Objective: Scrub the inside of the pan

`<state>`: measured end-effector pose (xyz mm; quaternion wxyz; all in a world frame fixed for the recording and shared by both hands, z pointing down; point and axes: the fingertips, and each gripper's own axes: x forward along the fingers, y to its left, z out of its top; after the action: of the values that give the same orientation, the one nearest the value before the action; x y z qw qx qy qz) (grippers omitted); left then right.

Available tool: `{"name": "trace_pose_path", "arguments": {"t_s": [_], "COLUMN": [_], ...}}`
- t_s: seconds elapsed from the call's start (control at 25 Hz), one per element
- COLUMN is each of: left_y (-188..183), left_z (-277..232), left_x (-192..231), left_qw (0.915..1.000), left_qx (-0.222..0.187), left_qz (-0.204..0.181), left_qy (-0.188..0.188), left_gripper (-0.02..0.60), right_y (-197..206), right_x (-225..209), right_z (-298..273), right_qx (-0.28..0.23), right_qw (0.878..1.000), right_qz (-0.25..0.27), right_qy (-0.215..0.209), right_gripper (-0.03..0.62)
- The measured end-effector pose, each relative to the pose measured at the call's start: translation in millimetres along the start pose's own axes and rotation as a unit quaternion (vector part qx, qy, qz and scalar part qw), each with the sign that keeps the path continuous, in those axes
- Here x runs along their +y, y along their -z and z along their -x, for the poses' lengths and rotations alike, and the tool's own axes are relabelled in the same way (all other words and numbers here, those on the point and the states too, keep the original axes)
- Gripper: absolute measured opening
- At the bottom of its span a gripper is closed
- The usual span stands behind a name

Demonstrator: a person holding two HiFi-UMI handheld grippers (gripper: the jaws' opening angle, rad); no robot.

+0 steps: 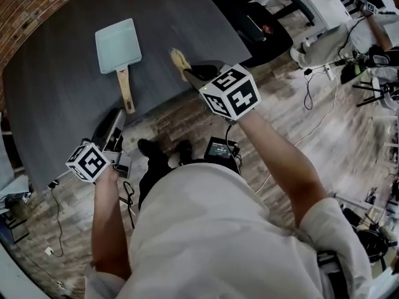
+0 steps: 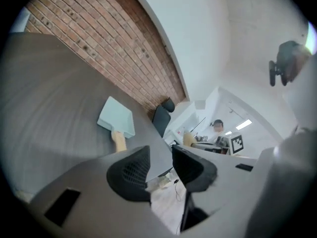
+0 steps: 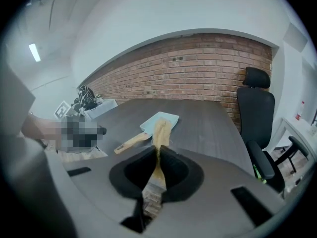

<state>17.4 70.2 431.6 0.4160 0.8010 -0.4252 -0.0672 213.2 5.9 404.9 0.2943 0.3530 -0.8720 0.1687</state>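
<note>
Looking down from the head view: finds a pale blue square pan (image 1: 117, 45) lying flat on a dark grey table (image 1: 56, 73), with its wooden handle (image 1: 126, 89) aimed at the near edge. Places the right gripper (image 1: 190, 73) over the table's near edge, to the right of the pan and apart from it, with a tan sponge (image 1: 180, 60) sticking out past its tips. Places the left gripper (image 1: 117, 116) at the same edge, close to the end of the handle, though cannot tell whether touching.

Turning to the left gripper view: shows the left gripper (image 2: 161, 167) with jaws partly apart and nothing between them, only floor and cables beyond the gap. Shows the pan (image 2: 117, 117) ahead on the table (image 2: 49, 108), clear of the jaws, handle (image 2: 119, 142) nearest, with a brick wall (image 2: 99, 38) and a black office chair (image 2: 162, 117) behind.

Turning to the right gripper view: shows the right gripper (image 3: 158, 157) with jaws pressed together on the thin sponge (image 3: 160, 133), held edge-on and upright. Sets the pan (image 3: 172, 117) beyond it on the table (image 3: 208, 123), empty, handle (image 3: 131, 143) angled left, chair (image 3: 255, 108) at the right.
</note>
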Motion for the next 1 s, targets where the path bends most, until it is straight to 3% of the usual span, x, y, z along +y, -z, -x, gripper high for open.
{"name": "trace_pose_path", "arguments": {"t_s": [0.12, 0.24, 0.72, 1.0], "left_y": [-7, 1, -1, -3], "left_z": [21, 39, 62, 53], "left_x": [-47, -83, -155, -172], "left_qw": [0.997, 0.9936, 0.9829, 0.9796], "left_qx": [-0.051, -0.062, -0.097, -0.076], "left_qz": [-0.006, -0.022, -0.065, -0.071], "left_qy": [0.057, 0.092, 0.143, 0.172], "left_gripper": [0.073, 0.04, 0.02, 0.021], "right_y": [2, 5, 14, 2], "right_x": [6, 14, 42, 39], "right_z": [19, 40, 112, 125], "right_qx": [-0.019, -0.042, -0.135, -0.156], "right_qw": [1.0, 0.999, 0.987, 0.985], "right_qz": [-0.009, -0.018, -0.075, -0.071], "right_qy": [-0.008, -0.017, -0.039, -0.017], "right_gripper": [0.037, 0.037, 0.035, 0.035]}}
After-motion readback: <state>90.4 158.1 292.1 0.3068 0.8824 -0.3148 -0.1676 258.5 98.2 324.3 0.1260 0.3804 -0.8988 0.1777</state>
